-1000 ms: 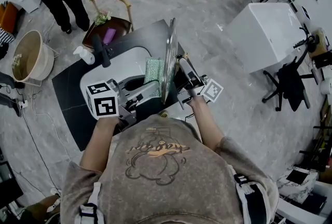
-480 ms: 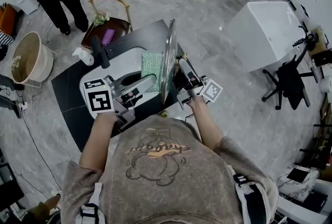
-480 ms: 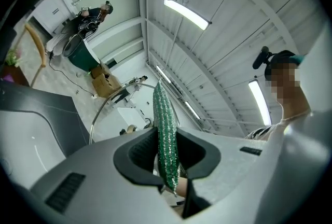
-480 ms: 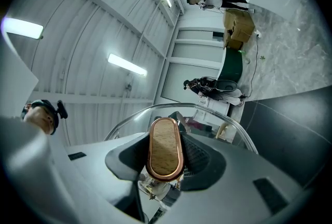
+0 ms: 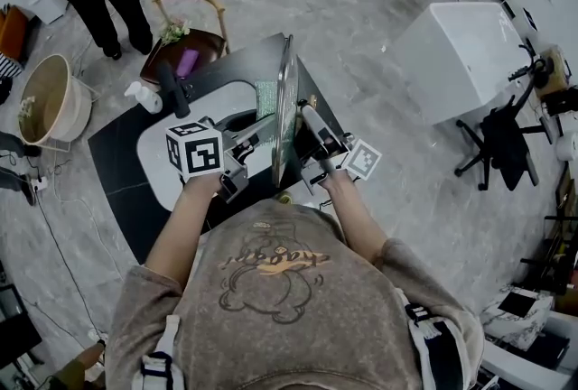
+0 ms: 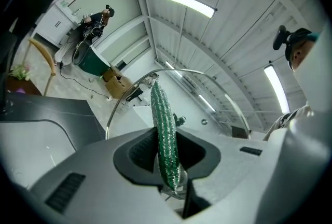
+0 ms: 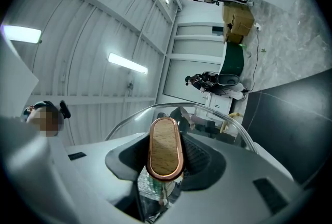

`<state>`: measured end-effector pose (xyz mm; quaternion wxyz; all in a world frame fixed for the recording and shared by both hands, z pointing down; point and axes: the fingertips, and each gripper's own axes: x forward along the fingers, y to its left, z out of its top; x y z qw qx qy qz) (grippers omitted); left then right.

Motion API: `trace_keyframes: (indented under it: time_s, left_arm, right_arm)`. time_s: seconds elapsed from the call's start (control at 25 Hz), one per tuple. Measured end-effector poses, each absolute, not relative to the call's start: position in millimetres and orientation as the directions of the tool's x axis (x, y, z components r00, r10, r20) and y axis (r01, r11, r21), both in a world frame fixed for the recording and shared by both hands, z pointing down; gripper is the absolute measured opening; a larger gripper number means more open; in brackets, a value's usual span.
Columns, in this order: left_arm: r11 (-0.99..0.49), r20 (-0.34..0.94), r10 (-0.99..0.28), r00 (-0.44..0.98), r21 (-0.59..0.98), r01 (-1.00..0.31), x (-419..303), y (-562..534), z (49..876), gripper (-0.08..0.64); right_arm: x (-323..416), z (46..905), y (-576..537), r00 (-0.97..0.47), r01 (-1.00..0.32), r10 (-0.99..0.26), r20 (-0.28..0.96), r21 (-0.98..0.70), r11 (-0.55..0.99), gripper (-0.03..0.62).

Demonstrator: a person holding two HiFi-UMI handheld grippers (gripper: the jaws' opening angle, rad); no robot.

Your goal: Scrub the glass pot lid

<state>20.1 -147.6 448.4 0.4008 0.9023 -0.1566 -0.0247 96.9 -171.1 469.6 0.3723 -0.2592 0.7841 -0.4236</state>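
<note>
Lid (image 5: pixel 285 99) is standing on edge over the tabletop's (image 5: pixel 113 153) sink (image 5: pixel 155 161), showing rim-on in the head view, between both grippers. Only the right gripper (image 7: pixel 165 166) view is showing its fingers clamping the lid's wooden handle (image 7: pixel 165 145). The left gripper (image 6: pixel 168 166) view is showing fingers pinching a green sponge (image 6: pixel 165 124), with the glass rim arcing behind. From overhead, the sponge is sitting just beside the glass.

A dark grey flat-topped desk (image 5: pixel 113 158) stands on the pale marbled floor (image 5: pixel 361 36). A white rounded basin (image 5: pixel 163 164) sits in its top, with a black tap-like bar (image 5: pixel 174 88) at the far rim and a white bottle-like object (image 5: pixel 144 97) just beside that.
</note>
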Motion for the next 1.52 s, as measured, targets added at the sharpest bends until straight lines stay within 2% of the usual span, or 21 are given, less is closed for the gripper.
trace_keyframes:
  time_s: [0.2, 0.4, 0.84, 1.24, 1.52]
  left_arm:
    - [-0.613, 0.124, -0.323, 0.938, 0.728, -0.308, 26.2, -163.5, 477.5, 0.084]
    - [-0.61, 0.223, -0.348, 0.911, 0.684, -0.4, 34.8, -172.9, 509.2, 0.084]
    - [-0.573, 0.263, -0.391, 0.882, 0.68, -0.457, 28.6, -184.5, 531.3, 0.084]
    - [-0.557, 0.209, -0.461, 0.863, 0.688, -0.464, -19.2, -178.8, 508.0, 0.084]
    - [-0.546, 0.118, -0.526, 0.842, 0.712, -0.441, -54.0, -173.2, 476.2, 0.084]
  right_arm:
    - [97.9, 468.0, -170.7, -0.58, -0.082, -0.725, -0.371, -0.859, 0.505, 0.186]
    - [93.9, 465.8, -166.7, -0.589, -0.073, -0.716, -0.374, -0.858, 0.509, 0.186]
    - [88.6, 463.6, -164.4, -0.614, -0.118, -0.705, -0.355, -0.842, 0.526, 0.186]
    - [120.5, 464.6, -169.1, -0.592, -0.207, -0.742, -0.314, -0.831, 0.517, 0.186]
    - [150.4, 475.0, -168.0, -0.59, -0.339, -0.776, -0.223, -0.804, 0.489, 0.186]
